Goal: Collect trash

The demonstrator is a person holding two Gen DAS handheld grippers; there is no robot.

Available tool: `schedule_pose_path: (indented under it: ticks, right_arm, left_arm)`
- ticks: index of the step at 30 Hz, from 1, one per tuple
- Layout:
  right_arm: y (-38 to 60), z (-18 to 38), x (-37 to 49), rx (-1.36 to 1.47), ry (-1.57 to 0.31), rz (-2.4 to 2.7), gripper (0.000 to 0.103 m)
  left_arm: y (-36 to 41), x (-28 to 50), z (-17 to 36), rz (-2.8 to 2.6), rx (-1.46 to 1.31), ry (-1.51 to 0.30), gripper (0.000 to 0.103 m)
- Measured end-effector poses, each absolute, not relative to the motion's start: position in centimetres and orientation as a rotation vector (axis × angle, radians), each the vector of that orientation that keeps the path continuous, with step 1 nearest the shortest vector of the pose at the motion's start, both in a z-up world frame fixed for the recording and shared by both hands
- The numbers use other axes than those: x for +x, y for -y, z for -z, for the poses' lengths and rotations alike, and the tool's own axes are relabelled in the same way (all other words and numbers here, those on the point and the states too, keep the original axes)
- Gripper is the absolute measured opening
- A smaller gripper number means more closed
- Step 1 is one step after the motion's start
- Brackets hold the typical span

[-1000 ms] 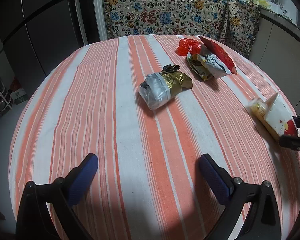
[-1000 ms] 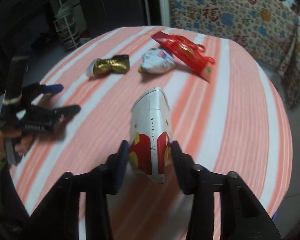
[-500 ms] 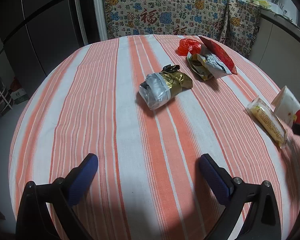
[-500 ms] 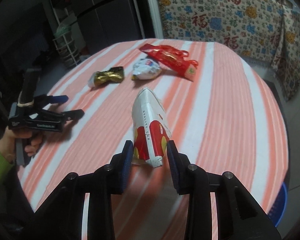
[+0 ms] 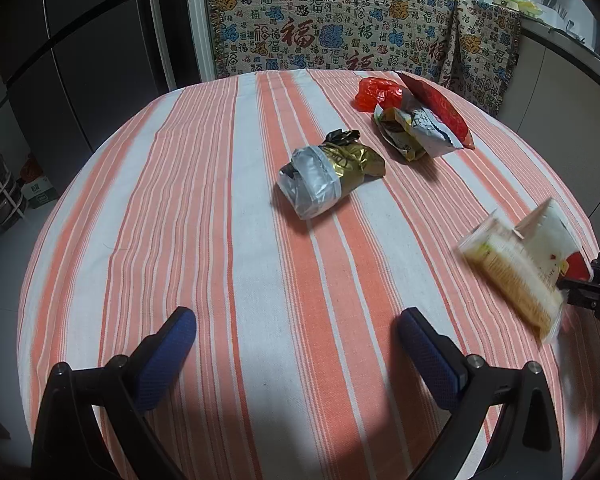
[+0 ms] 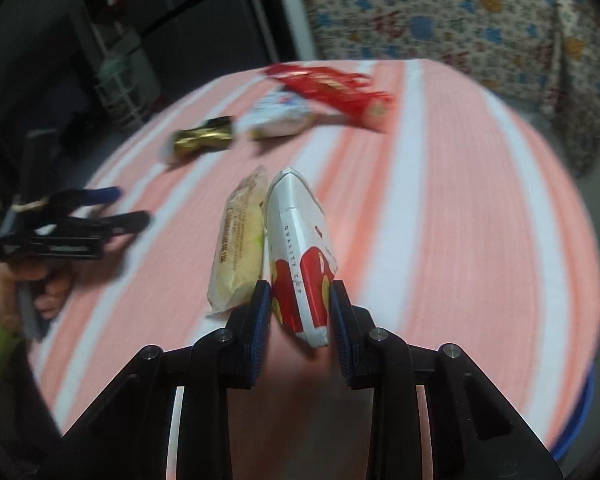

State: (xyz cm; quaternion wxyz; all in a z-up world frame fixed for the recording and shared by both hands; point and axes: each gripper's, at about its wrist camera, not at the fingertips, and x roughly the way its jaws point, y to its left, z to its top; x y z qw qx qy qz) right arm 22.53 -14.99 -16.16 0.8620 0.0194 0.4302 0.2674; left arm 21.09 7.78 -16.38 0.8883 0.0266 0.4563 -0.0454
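Observation:
My right gripper (image 6: pixel 299 292) is shut on a flattened white and red paper cup (image 6: pixel 296 232), which sticks out forward between the blue pads. Just left of the cup lies a yellow snack packet (image 6: pixel 240 240) on the striped tablecloth (image 6: pixel 440 200). In the left wrist view, cup (image 5: pixel 552 240) and packet (image 5: pixel 508 276) are blurred at the right edge. My left gripper (image 5: pixel 296 320) stands open over the table's near side, holding nothing. Farther off lie a gold and silver wrapper (image 5: pixel 328 176), a white and yellow packet (image 5: pixel 416 132), a red bag (image 5: pixel 436 108) and crumpled red plastic (image 5: pixel 376 94).
A patterned cloth (image 5: pixel 340 32) hangs behind the round table. Dark cabinet doors (image 5: pixel 80 60) stand at the left. Something blue (image 6: pixel 580 420) shows below the table's right rim. A hand and green sleeve (image 6: pixel 4 312) hold the left gripper.
The right jaws closed on the paper cup and lifted it. Now it has rolled and come down beside the yellow packet. The left gripper has not moved.

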Motion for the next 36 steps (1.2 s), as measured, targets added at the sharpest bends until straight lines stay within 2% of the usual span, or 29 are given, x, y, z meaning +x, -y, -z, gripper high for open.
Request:
schedule_pose_path:
  ticks: [3, 5, 6, 8, 10, 11, 17, 22, 27, 34, 36]
  right_arm:
    - [14.8, 15.4, 22.2, -0.011, -0.822, -0.435, 0.031]
    - [15.5, 15.9, 22.4, -0.072, -0.8, -0.361, 0.046]
    - [15.8, 16.4, 22.8, -0.074, -0.835, -0.36, 0.058]
    - [16.7, 16.9, 23.1, -0.045, -0.853, -0.39, 0.058]
    - [16.7, 16.9, 23.2, -0.063, -0.882, -0.388, 0.08]
    - [16.8, 17.0, 23.1, -0.061, -0.881, -0.395, 0.082]
    - [18.4, 16.8, 23.1, 0.012, -0.901, -0.38, 0.084]
    - [20.0, 16.8, 23.2, -0.002, -0.919, -0.37, 0.084]
    - [19.4, 17.0, 22.6, -0.079, -0.916, -0.372, 0.086]
    - [18.0, 17.5, 22.4, -0.164, -0.933, -0.387, 0.1]
    - [17.7, 17.4, 22.5, -0.169, -0.954, -0.391, 0.1]
  left_arm:
    - [-7.9, 21.2, 16.4, 0.095, 0.052, -0.948, 0.103]
    - [-8.1, 21.0, 16.3, 0.083, 0.042, -0.945, 0.103]
    - [-8.3, 20.8, 16.2, 0.056, 0.03, -0.944, 0.103]
    - [-8.7, 19.7, 15.6, 0.032, -0.057, -0.927, 0.103]
    - [-8.4, 18.0, 14.9, 0.077, -0.204, -0.894, 0.103]
    - [-7.7, 17.5, 14.5, 0.095, -0.243, -0.885, 0.103]
    - [0.0, 17.6, 11.9, 0.126, -0.263, -0.852, 0.103]
    - [4.1, 20.2, 13.2, 0.026, -0.182, -0.895, 0.103]
    - [3.4, 20.5, 16.1, -0.042, -0.154, -0.949, 0.103]
    - [-0.1, 18.4, 16.6, -0.006, -0.044, -0.954, 0.103]
    - [-0.5, 18.0, 16.3, 0.049, -0.033, -0.948, 0.103]
